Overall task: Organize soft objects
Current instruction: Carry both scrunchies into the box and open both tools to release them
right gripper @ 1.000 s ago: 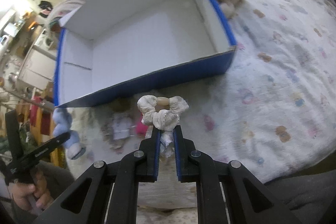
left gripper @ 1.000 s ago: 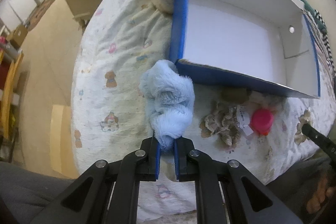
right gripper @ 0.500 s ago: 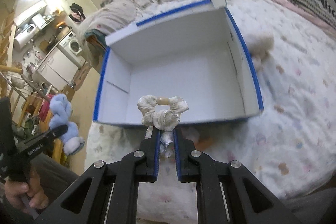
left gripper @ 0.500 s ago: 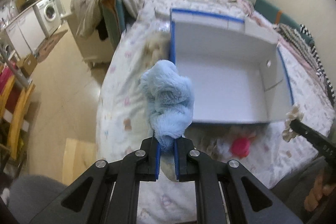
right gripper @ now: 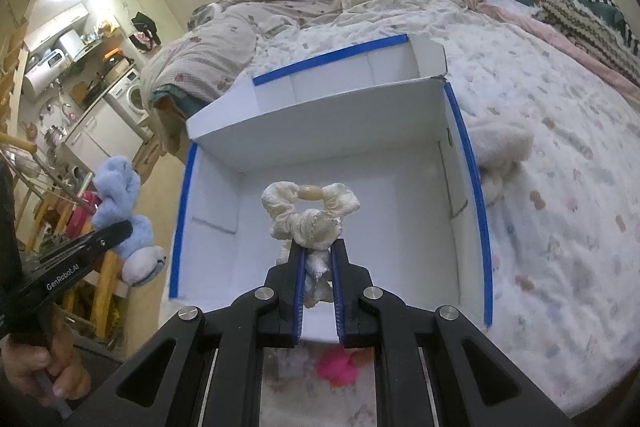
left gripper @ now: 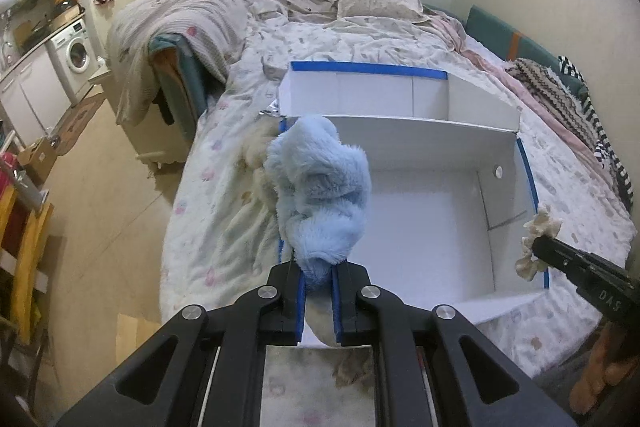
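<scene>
Your left gripper (left gripper: 318,301) pinches the blue plush toy (left gripper: 320,195) by its lower end, fingers pressed into the fur, holding it up over the left edge of the open white box (left gripper: 432,227). Your right gripper (right gripper: 318,301) clamps the cream scrunchie (right gripper: 310,213) between its blue pads, holding it above the box floor near the front wall. Just under that gripper a pink soft item (right gripper: 336,367) lies on the bedspread (right gripper: 560,227) in front of the box. Beyond the box's right wall a cream plush (right gripper: 500,151) rests on the bedspread, touching the box.
</scene>
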The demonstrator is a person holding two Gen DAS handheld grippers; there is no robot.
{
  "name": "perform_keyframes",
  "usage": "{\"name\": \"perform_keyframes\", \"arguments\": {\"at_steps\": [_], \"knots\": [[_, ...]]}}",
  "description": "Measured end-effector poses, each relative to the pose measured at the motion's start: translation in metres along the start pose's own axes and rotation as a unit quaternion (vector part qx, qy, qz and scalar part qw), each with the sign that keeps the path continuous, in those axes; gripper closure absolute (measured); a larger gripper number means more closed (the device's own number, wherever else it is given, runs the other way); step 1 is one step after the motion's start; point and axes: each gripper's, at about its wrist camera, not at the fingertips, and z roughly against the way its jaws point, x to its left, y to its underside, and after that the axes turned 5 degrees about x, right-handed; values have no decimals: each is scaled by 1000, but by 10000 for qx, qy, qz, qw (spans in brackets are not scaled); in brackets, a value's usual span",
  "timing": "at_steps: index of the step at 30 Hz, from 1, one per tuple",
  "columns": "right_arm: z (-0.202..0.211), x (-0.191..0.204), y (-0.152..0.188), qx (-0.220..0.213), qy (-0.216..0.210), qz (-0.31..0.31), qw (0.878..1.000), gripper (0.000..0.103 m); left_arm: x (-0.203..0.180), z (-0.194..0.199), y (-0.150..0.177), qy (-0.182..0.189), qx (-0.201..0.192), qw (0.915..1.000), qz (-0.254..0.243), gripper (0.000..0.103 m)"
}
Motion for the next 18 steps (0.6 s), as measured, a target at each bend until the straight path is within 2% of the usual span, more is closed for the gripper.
{"name": "perform_keyframes", "arguments": {"at_steps": [7,12,18], "knots": [[-46,-13,-5,234,141,-54,9996,89,-21,-46,-20,64,111,9998,-157,93],[-72,-24,3,462,274,-141,9985,89,-24,-79,-15,72,92,9999,-116,93],[-99,-28,7,749,345,-162,9965,89,-27,-115,-5,97,409,9989,-192,93]]}}
